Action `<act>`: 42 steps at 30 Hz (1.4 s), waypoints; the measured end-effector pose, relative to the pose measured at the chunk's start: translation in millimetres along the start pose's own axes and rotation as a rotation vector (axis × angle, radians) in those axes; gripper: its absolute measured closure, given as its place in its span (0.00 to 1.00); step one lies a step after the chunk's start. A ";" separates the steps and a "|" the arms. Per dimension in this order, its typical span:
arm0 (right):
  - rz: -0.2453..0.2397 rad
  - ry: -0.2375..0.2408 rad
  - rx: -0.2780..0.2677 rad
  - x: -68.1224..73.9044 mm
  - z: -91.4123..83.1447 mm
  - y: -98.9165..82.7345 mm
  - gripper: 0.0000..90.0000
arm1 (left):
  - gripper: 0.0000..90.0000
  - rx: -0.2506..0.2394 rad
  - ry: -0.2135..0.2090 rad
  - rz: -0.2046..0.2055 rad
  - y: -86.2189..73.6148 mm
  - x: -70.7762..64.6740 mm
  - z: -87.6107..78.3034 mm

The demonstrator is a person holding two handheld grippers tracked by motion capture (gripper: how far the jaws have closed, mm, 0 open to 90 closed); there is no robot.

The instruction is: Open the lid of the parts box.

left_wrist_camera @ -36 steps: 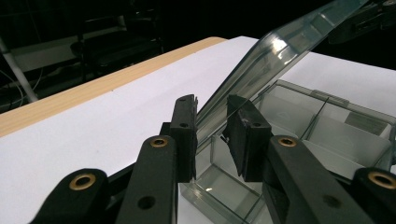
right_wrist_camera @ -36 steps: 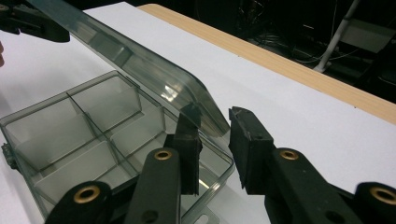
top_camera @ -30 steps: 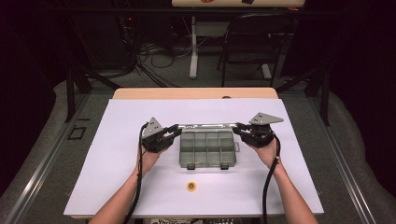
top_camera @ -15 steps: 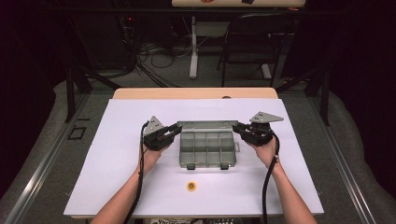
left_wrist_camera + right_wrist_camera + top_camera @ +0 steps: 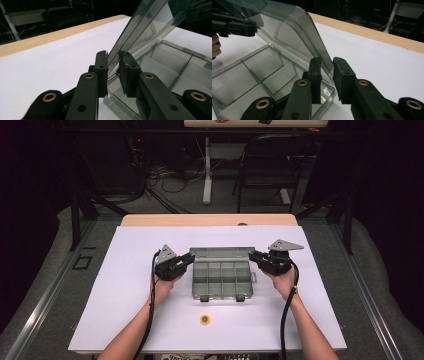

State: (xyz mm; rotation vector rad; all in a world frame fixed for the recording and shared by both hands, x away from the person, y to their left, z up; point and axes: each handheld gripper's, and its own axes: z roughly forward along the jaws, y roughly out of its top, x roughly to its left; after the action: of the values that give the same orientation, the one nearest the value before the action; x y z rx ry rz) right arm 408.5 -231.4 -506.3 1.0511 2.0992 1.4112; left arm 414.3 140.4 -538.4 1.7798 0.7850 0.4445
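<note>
A clear grey compartment box (image 5: 222, 281) lies open at the middle of the white sheet, its compartments empty. Its lid (image 5: 220, 252) stands raised and tilted along the back edge. My left gripper (image 5: 190, 258) is shut on the lid's left side edge; in the left gripper view the lid (image 5: 150, 22) runs up from between the pads of my left gripper (image 5: 113, 56) above the box (image 5: 175, 65). My right gripper (image 5: 253, 256) is shut on the lid's right side edge, and the right gripper view shows the lid (image 5: 294, 27) pinched by my right gripper (image 5: 327, 62) over the box (image 5: 249, 75).
A small round yellow piece (image 5: 204, 319) lies on the white sheet (image 5: 125, 285) in front of the box. The table's wooden back edge (image 5: 210, 220) lies behind the box. Chairs, table legs and cables stand on the floor beyond the table.
The lid has tilted a little, so more of its face shows from above. Both hands stay where they were at the lid's two ends.
</note>
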 end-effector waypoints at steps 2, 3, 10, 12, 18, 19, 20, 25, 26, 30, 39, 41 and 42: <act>0.002 -0.002 -0.004 -0.4 0.8 -0.1 0.85 | 0.87 -0.003 0.004 0.001 -0.3 0.0 0.5; 0.005 -0.003 -0.006 -0.4 1.1 -0.2 0.85 | 0.87 -0.005 0.006 -0.001 -0.5 0.0 0.8; 0.012 -0.018 -0.004 -0.8 3.9 -0.8 0.86 | 0.87 0.002 0.019 0.008 -1.6 -0.5 3.0; 0.015 -0.023 -0.005 -1.2 5.4 -1.5 0.86 | 0.88 0.004 0.025 0.012 -2.1 -0.5 3.7; 0.010 -0.037 0.001 -2.2 9.4 -4.0 0.87 | 0.88 0.020 0.038 0.024 -4.2 0.5 7.5; 0.016 -0.037 0.003 -2.3 9.7 -4.5 0.87 | 0.88 0.021 0.041 0.023 -4.5 0.5 8.0; 0.016 -0.037 0.000 -3.0 10.5 -5.0 0.87 | 0.88 0.023 0.042 0.024 -4.6 0.5 8.2; 0.016 -0.039 0.001 -4.3 12.6 -6.0 0.88 | 0.89 0.029 0.048 0.030 -4.8 0.3 9.2; 0.017 -0.041 0.001 -4.4 13.2 -6.3 0.88 | 0.89 0.030 0.058 0.031 -4.8 -0.4 9.7; 0.010 -0.046 0.023 -4.9 16.1 -7.5 0.88 | 0.89 0.029 0.081 0.013 -5.1 -1.5 13.2; 0.020 -0.057 0.031 -6.0 20.5 -9.9 0.88 | 0.90 0.063 0.095 0.030 -6.1 -1.8 16.6; 0.021 -0.059 0.032 -6.2 21.1 -10.2 0.88 | 0.90 0.067 0.098 0.024 -7.0 -1.5 17.6; 0.024 -0.058 0.032 -6.5 21.5 -10.6 0.88 | 0.90 0.063 0.095 0.011 -7.7 -1.1 18.0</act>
State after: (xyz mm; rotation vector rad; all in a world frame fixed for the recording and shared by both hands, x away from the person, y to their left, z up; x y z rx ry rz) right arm 423.5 -225.5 -525.3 1.1197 2.0815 1.3462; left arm 422.8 128.7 -551.7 1.8328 0.8647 0.5196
